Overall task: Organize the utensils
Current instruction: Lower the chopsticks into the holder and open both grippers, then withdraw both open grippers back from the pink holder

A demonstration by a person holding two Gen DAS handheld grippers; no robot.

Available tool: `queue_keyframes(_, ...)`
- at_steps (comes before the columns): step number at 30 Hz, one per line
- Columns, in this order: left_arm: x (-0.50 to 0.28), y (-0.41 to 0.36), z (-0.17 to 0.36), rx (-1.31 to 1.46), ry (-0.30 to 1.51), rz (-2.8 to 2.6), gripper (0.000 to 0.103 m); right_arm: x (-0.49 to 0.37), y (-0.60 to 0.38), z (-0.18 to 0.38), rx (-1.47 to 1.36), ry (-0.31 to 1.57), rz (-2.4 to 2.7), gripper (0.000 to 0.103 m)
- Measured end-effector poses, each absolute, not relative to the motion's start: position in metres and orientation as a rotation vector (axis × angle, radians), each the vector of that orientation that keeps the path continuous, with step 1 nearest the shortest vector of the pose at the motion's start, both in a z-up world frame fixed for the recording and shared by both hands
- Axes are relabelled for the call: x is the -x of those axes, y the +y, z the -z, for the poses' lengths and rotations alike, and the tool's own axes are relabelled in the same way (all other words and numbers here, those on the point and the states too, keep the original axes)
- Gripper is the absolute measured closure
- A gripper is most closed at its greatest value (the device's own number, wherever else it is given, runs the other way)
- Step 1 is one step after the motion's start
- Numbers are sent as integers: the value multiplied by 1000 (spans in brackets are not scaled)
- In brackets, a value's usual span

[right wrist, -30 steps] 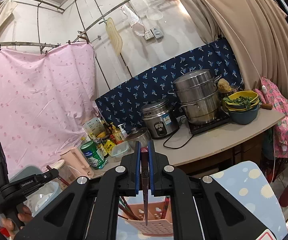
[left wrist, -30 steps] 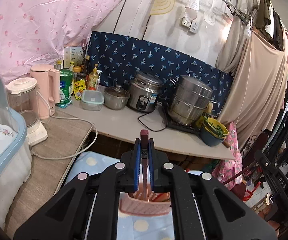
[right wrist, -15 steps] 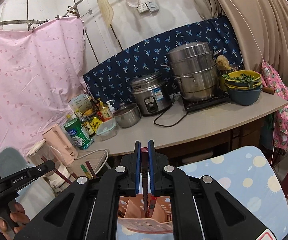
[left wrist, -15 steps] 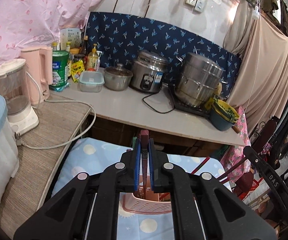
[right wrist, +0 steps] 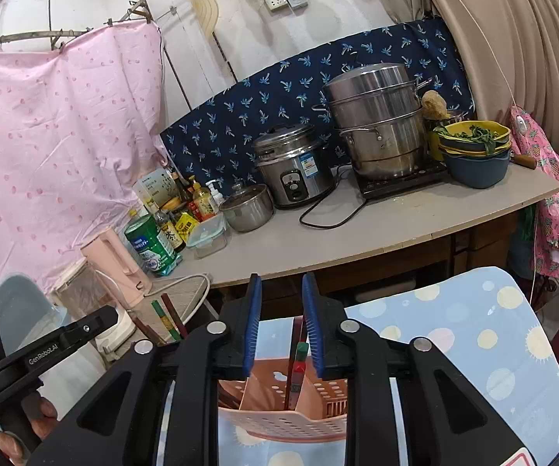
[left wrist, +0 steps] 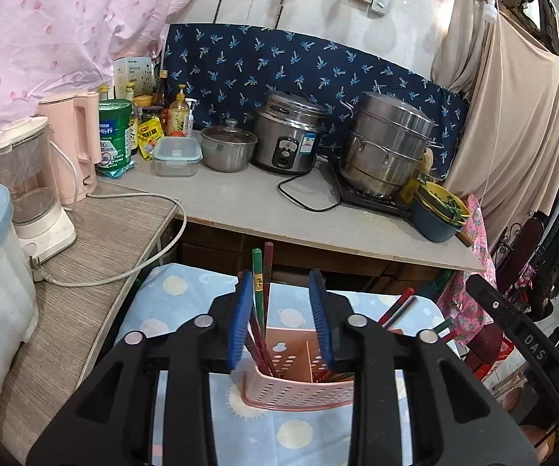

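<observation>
chopsticks [left wrist: 261, 303] upright in pink basket [left wrist: 295, 392], possibly separate compartments, both tools [left wrist: 282, 320] [right wrist: 279, 324] spread, empty

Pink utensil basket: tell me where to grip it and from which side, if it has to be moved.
Grip the near rim of the pink basket from above, one finger inside and one outside. The wall is thin, perforated and upright, so it suits a pinch. Stay at the near edge: the chopsticks stand up at the back left. The left claw is open and probably closest.
</observation>
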State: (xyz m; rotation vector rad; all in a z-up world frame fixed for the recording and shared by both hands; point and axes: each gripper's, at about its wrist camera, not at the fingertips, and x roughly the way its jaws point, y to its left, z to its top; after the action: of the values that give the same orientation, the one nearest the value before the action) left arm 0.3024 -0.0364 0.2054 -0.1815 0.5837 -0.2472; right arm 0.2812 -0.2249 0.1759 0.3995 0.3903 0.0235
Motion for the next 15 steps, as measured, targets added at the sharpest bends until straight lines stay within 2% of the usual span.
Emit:
queue_keyframes(1, -300, -35, -206, 183, 583, 243, 67, -278, -225, -177, -401, 387, -25, 73)
queue_keyframes(6, -285, -33, -205, 148, 577, 221, 66, -262, -223, -179, -394, 391, -32, 60)
queue_keyframes(10, -270, -35, -199, 110, 580, 186, 55, -244, -218, -173, -372, 407, -24, 54)
queue_keyframes(15, -248, -37, -186, 57, 595, 131, 48, -222, -209, -160, -330, 432, -8, 47)
